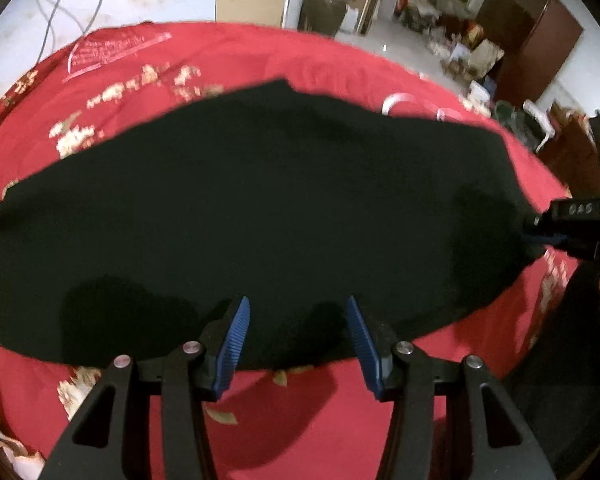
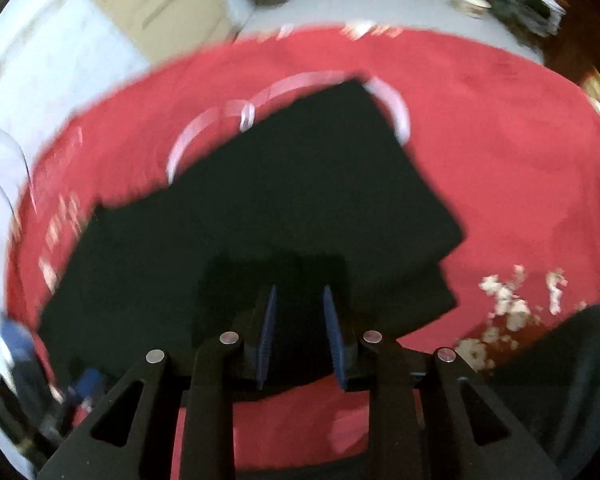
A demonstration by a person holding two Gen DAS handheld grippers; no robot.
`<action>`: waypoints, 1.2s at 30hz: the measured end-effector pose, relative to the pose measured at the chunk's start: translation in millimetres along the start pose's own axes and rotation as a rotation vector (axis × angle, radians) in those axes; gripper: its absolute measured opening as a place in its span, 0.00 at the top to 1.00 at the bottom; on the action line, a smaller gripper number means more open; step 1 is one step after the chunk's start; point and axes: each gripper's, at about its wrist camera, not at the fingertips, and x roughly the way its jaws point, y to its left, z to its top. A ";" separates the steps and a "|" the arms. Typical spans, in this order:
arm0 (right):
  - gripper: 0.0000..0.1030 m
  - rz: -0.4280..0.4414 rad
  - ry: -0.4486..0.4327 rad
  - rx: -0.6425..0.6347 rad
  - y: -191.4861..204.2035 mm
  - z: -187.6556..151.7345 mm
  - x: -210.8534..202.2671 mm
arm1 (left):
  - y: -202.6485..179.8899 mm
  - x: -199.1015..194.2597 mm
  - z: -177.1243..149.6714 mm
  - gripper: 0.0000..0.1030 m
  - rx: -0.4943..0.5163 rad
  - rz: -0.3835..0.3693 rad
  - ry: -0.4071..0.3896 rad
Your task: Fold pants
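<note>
Red cloth-covered surface (image 1: 332,64), printed with gold motifs, carrying the work. Black pants (image 1: 260,208) lie flat across its middle as one long dark panel, their near hem close to the surface's near edge; in the right wrist view the pants (image 2: 284,208) show a squared far corner and what looks like a doubled layer at the near right, though blur leaves the layering uncertain. A pale ring-shaped mark (image 2: 396,108) on the cloth curves out from under the far corner. Left gripper (image 1: 298,332): blue-padded jaws spread wide, empty, poised just over the near hem. Right gripper (image 2: 299,332): jaws parted more narrowly, nothing between them, over the near hem toward the pants' right end; in the left wrist view it enters at the right margin (image 1: 540,232). Judged step: between folds, both claws positioned to pinch the near hem. The next move calls for closing on the hem at two points and carrying it across evenly.
</note>
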 end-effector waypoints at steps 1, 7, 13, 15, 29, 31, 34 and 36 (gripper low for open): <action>0.76 -0.022 0.056 0.021 -4.7 -3.2 11.3 | 0.6 2.5 -1.5 0.48 -0.001 0.005 0.017; 0.76 0.008 -0.002 -0.025 -4.0 5.1 -7.2 | 13.5 -13.8 4.8 0.48 -0.041 0.032 -0.063; 0.76 0.039 -0.149 -0.124 10.5 43.8 -8.4 | 75.4 -8.3 7.5 0.48 -0.257 0.225 -0.052; 0.76 -0.044 -0.118 -0.117 8.1 49.9 7.4 | 92.1 -15.4 4.6 0.48 -0.336 0.199 -0.075; 0.76 0.089 -0.167 -0.328 44.7 51.5 37.5 | 213.0 -10.5 49.8 0.40 -0.465 0.412 -0.171; 0.76 0.114 -0.169 -0.297 39.1 52.3 35.2 | 234.0 -21.2 52.1 0.40 -0.505 0.443 -0.207; 0.76 0.114 -0.181 -0.291 35.2 51.4 31.7 | 261.0 -34.8 45.7 0.40 -0.611 0.468 -0.220; 0.76 0.108 -0.192 -0.295 36.8 49.1 29.5 | 259.7 -45.6 38.4 0.41 -0.627 0.461 -0.250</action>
